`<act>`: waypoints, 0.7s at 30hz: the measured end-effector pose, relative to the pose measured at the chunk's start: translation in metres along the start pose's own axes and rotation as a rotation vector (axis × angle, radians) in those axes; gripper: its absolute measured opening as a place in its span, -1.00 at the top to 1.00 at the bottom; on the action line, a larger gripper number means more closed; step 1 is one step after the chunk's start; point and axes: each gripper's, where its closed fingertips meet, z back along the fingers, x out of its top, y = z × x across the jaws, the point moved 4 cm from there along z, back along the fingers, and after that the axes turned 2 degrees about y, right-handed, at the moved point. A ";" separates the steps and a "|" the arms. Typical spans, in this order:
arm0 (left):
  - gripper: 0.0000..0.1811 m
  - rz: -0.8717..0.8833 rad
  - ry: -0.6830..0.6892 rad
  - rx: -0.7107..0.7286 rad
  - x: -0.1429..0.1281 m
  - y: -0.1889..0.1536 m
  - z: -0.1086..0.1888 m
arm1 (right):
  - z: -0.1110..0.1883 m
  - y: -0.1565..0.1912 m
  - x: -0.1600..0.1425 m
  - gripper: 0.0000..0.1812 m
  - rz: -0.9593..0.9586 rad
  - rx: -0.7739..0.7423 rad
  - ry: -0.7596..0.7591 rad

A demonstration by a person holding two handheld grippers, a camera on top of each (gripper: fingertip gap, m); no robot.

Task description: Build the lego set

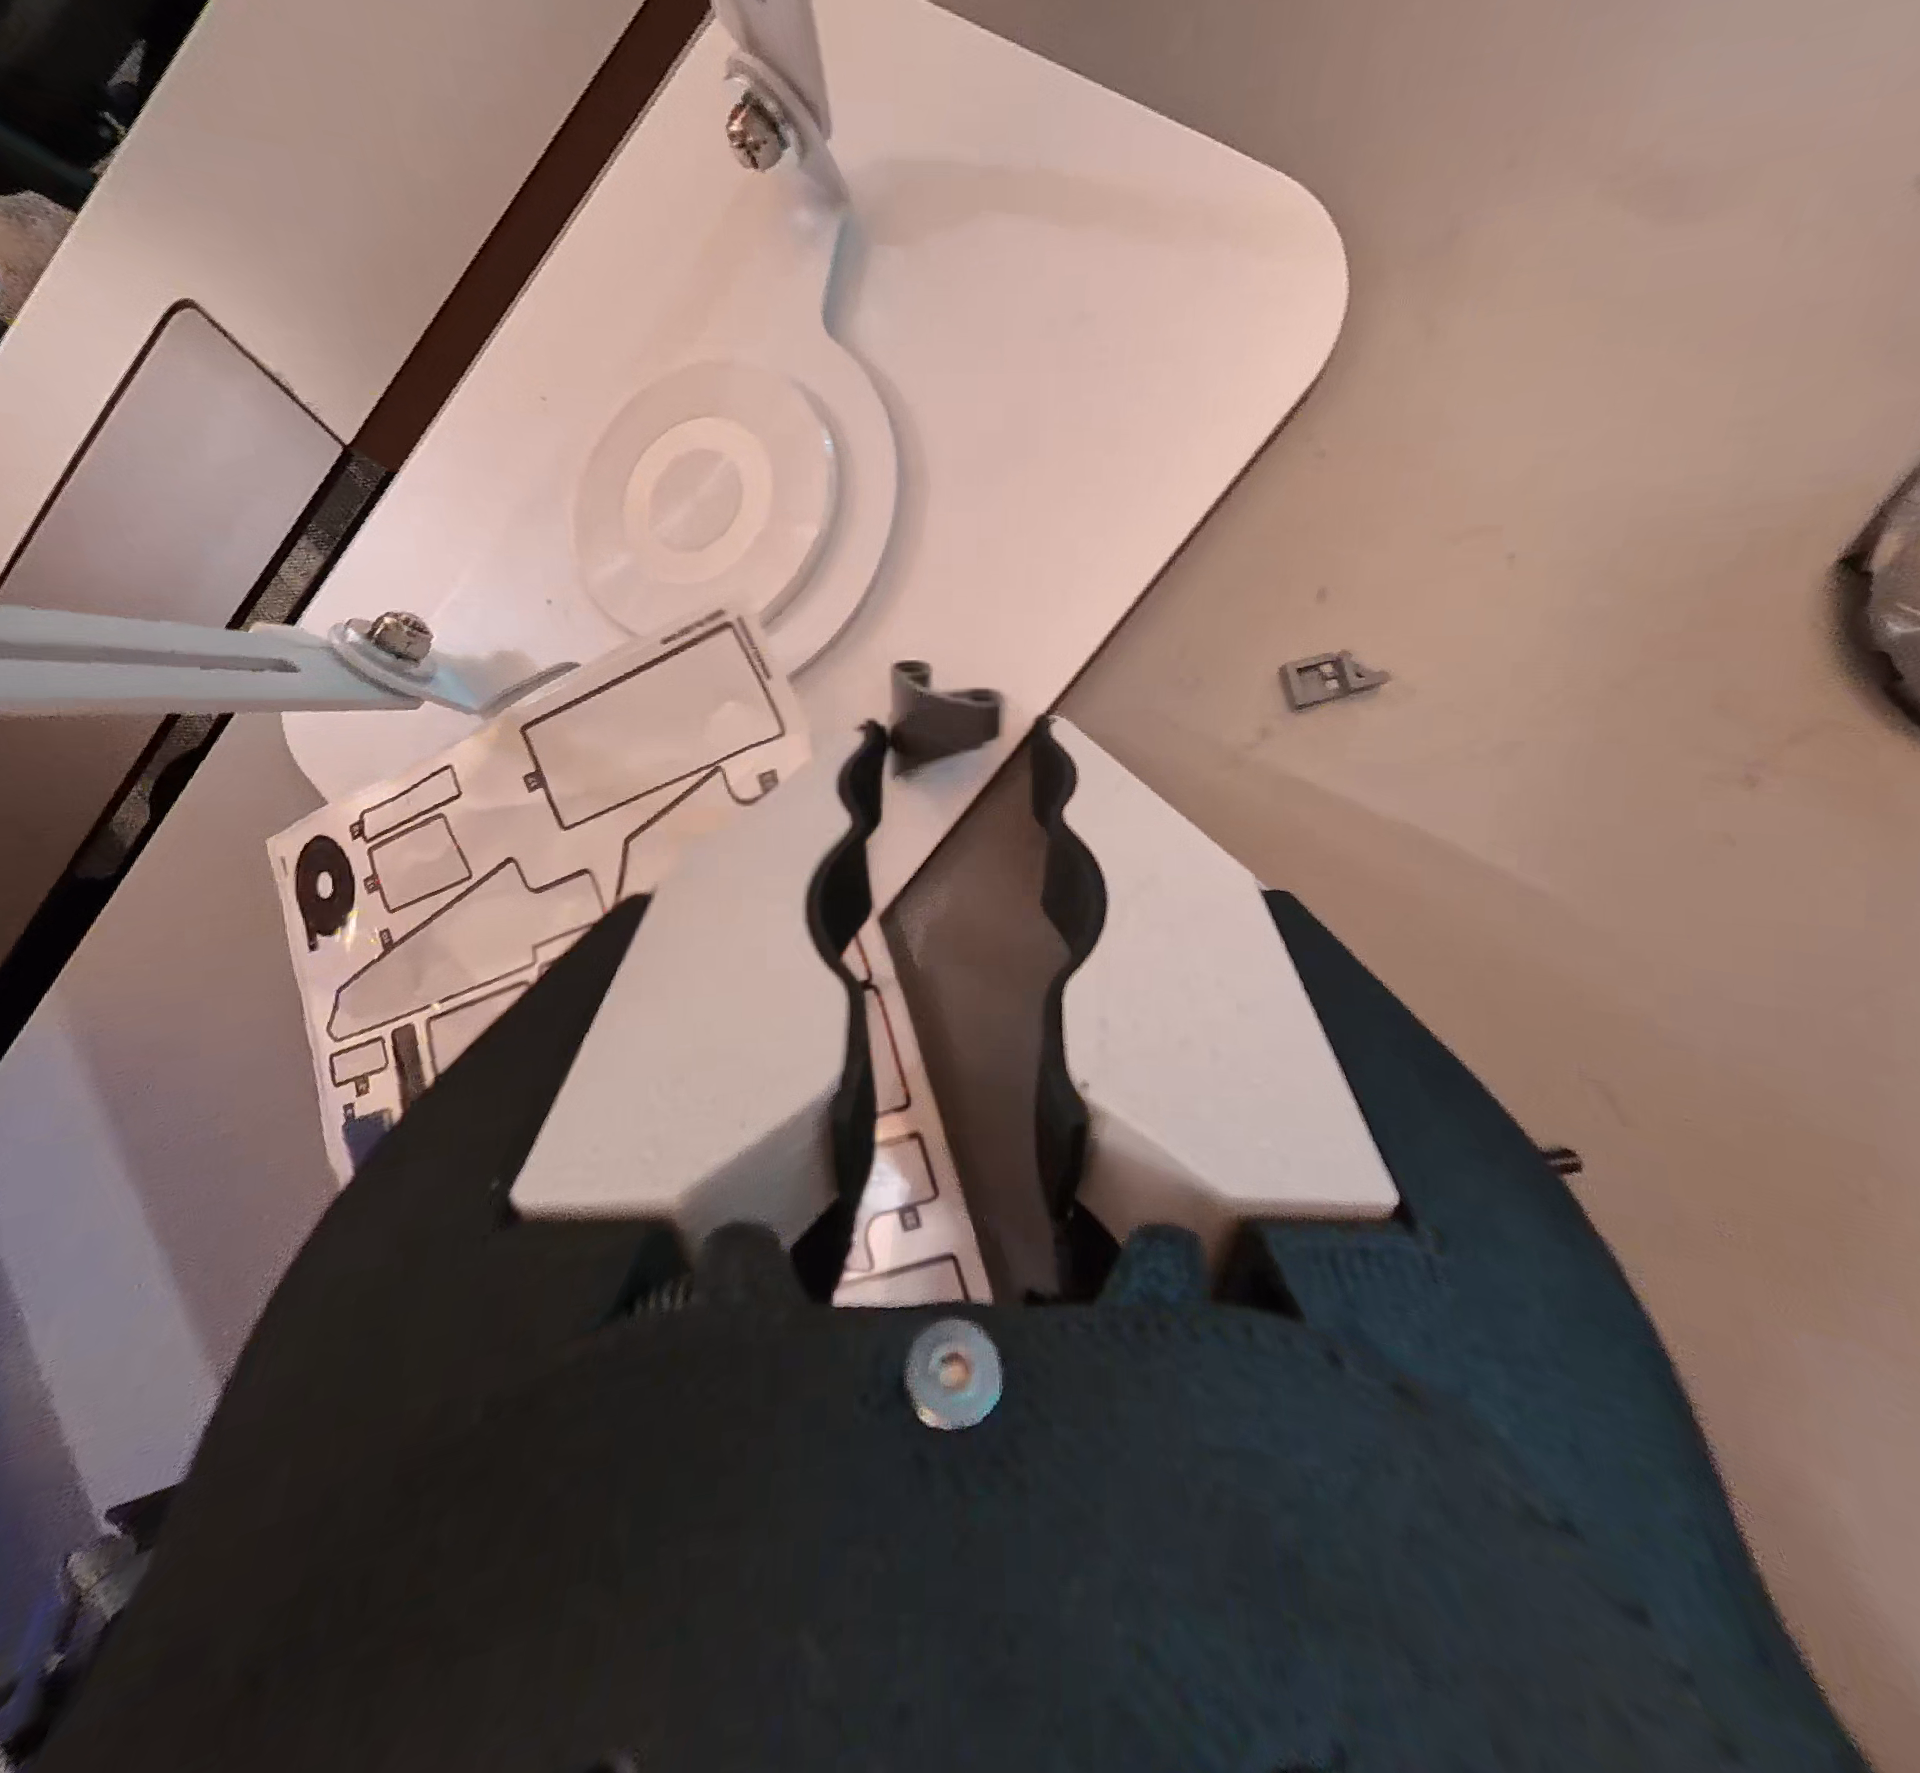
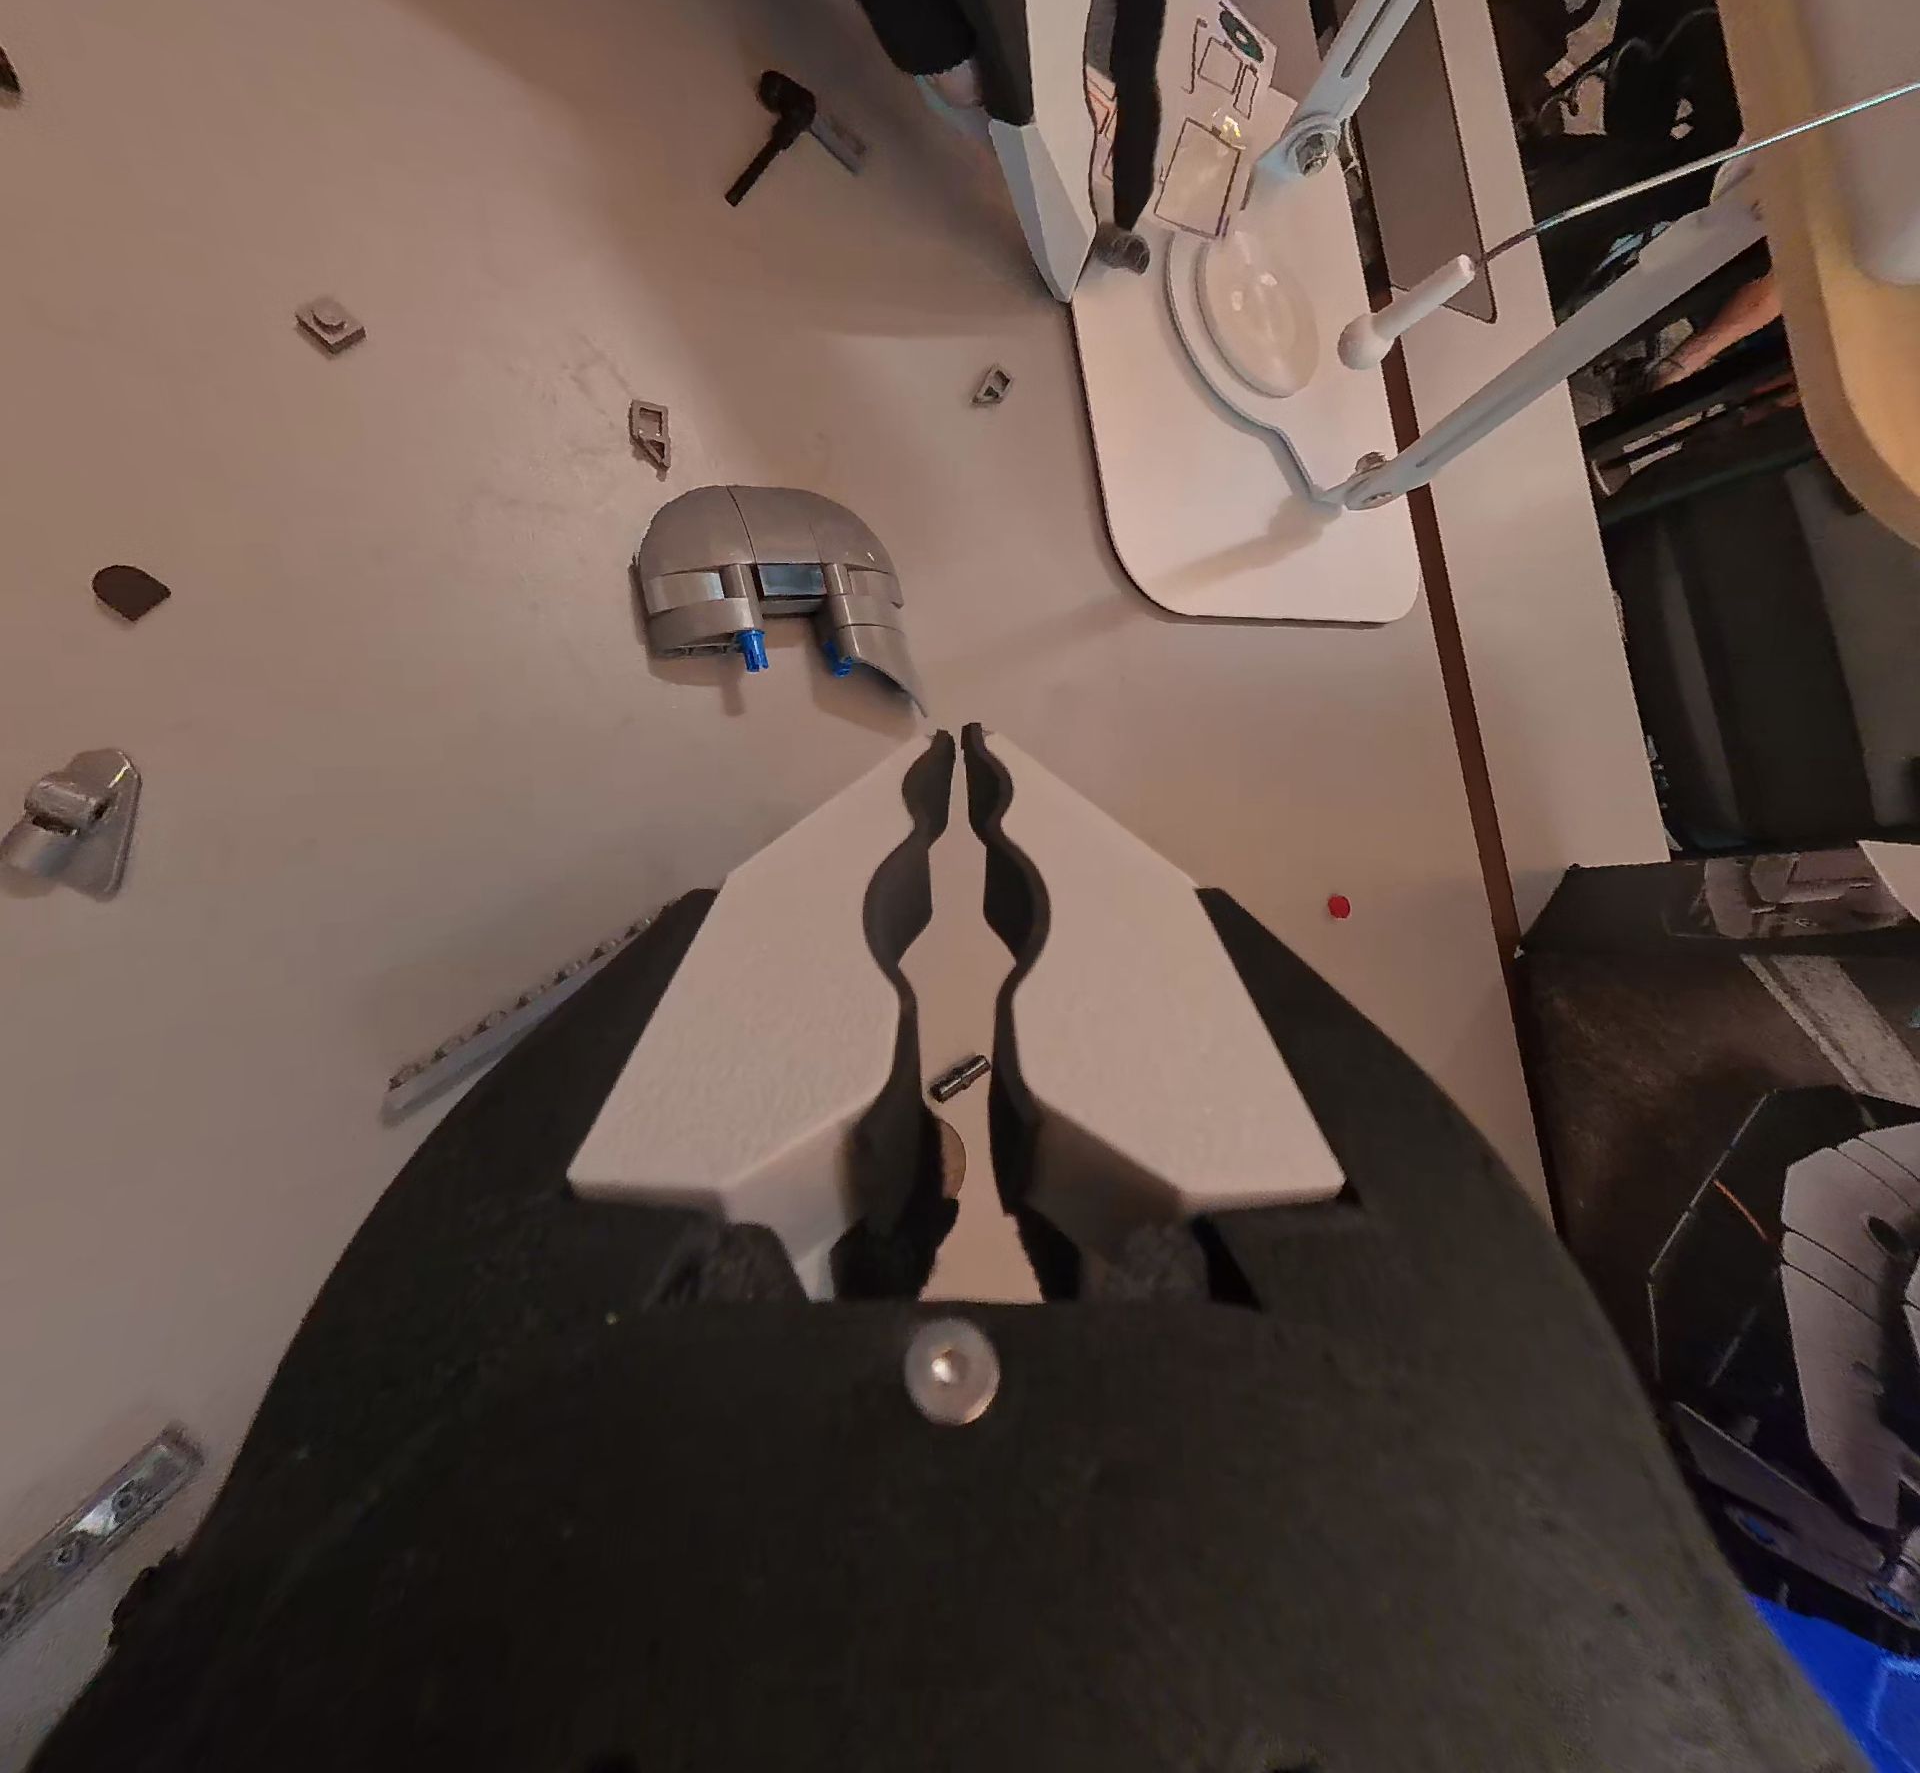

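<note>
My left gripper (image 1: 956, 734) is open over the edge of a white stand base (image 1: 1091, 352). A small dark grey lego piece (image 1: 940, 715) lies on that base just ahead of the tips, nearer the left finger and not gripped. A sticker sheet (image 1: 520, 840) lies under the left finger. My right gripper (image 2: 956, 739) is shut and empty, just right of and below a grey curved lego assembly (image 2: 764, 570) with blue pins. The left gripper (image 2: 1101, 237) and the dark grey piece (image 2: 1127, 246) also show at the top of the right wrist view.
Loose grey and black pieces lie on the beige table: a small plate (image 2: 330, 326), a black pin (image 2: 774, 128), a silver part (image 2: 78, 819), a long strip (image 2: 488, 1037), a small grey piece (image 1: 1330, 684). A magnifier lens (image 2: 1257, 310) and white arms (image 2: 1382, 30) stand on the base. Spacing between my two grippers at the tips: around 20 cm. My left tips are about 20 cm from the small plate (image 2: 330, 326), my right tips only 15 cm.
</note>
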 end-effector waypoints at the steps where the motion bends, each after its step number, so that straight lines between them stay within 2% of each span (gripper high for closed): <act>1: 0.77 -0.011 0.006 -0.005 0.000 -0.002 0.000 | 0.000 0.000 0.000 1.00 -0.001 0.000 0.000; 7: 0.96 -0.054 0.011 -0.019 0.000 -0.010 0.004 | 0.001 -0.001 -0.001 1.00 -0.005 -0.002 -0.002; 10: 0.95 -0.060 -0.025 -0.043 0.003 -0.013 0.009 | 0.001 -0.002 -0.001 1.00 -0.008 -0.003 -0.003; 15: 0.81 -0.068 -0.018 -0.034 0.004 -0.012 0.003 | 0.000 -0.001 -0.001 1.00 -0.006 0.004 -0.001; 18: 0.94 -0.090 -0.015 -0.008 0.004 -0.011 0.000 | -0.001 -0.001 -0.002 1.00 -0.006 0.004 0.000; 21: 0.90 -0.080 -0.054 -0.014 0.009 -0.009 0.004 | 0.000 -0.001 -0.002 1.00 -0.008 0.004 -0.002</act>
